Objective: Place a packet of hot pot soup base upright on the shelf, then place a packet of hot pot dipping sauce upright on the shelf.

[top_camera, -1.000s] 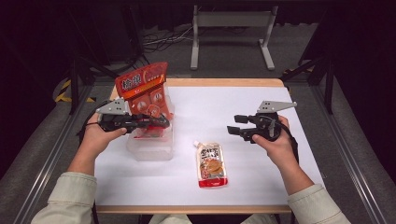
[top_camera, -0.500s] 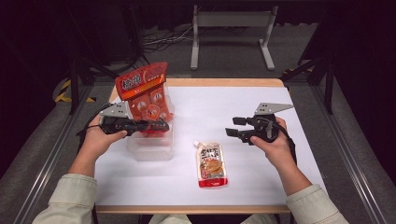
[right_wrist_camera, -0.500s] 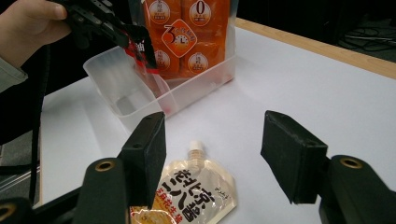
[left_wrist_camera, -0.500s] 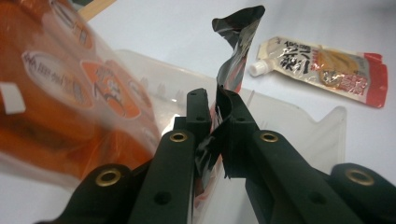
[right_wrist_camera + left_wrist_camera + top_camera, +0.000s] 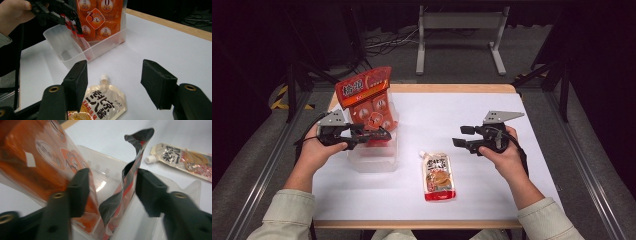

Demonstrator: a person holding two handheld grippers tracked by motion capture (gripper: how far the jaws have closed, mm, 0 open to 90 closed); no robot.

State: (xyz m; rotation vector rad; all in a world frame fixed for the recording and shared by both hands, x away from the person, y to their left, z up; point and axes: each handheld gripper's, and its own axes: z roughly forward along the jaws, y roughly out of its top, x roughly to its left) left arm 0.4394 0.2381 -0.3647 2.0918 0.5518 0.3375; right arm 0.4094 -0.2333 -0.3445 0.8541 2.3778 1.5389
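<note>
Both tongs stand with their jaws apart. Nearest the person, the spouted pouch lies flat on the white table, cream with a red bottom edge, glossy foil, white cap pointing away; in the right gripper view its lower end is cut off behind the jaws. The right gripper hovers beside it over bare table, nothing between its black, matt pads.

Farther left, the left gripper hangs over the clear plastic tub. Its jaws have just been opening: a crumpled red-and-dark packet stands between them in the left gripper view, close to the right-hand pad, though blur leaves it unclear whether it touches; the other pad is well clear. The packet's lower end sinks into the tub and is hidden there. Against a second ago, when the jaws were pinched shut on it, the hand sits in much the same spot.

Behind, a large orange bag leans upright in the tub's far end, shiny film printed with round labels; its base is blurred through the tub wall.
</note>
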